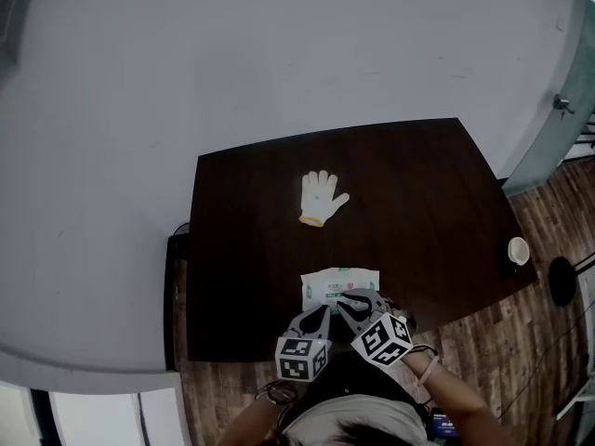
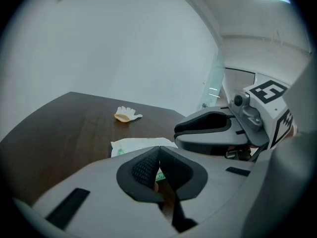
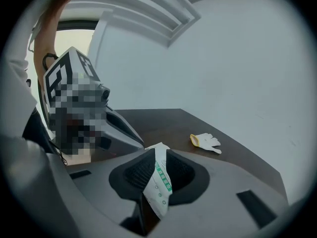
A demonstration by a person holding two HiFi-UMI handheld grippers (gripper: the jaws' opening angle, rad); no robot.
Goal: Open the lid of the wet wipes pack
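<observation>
White film [image 3: 159,181] with a green stripe, upright between the jaws of the right gripper [image 3: 157,158]. Most likely the lid flap or the near edge of the wet wipes pack [image 1: 340,284], standing up from the body. Pads apart there, film leaning to one side and not visibly squeezed: a released grasp, not a clench. Perhaps loosened for a fresh hold, perhaps with the flap already peeled far enough; cannot say which.

Left gripper [image 2: 159,148] with jaws closed tip to tip, a sliver of green print showing in the gap behind the tips. Film pinched there or not: cannot tell. Held low at the pack's near edge, seemingly to pin the pack down and stop the whole thing lifting with the flap.

Pack itself flat on the dark wooden tabletop [image 1: 242,249], close to the person's edge, both grippers crowded over its near side. Sensible spot, within easy reach of both hands.

Further out, a white work glove [image 1: 323,197] alone at mid-tabletop, well apart from the pack, and a small white cup [image 1: 518,250] by the right edge. Neither in the way.
</observation>
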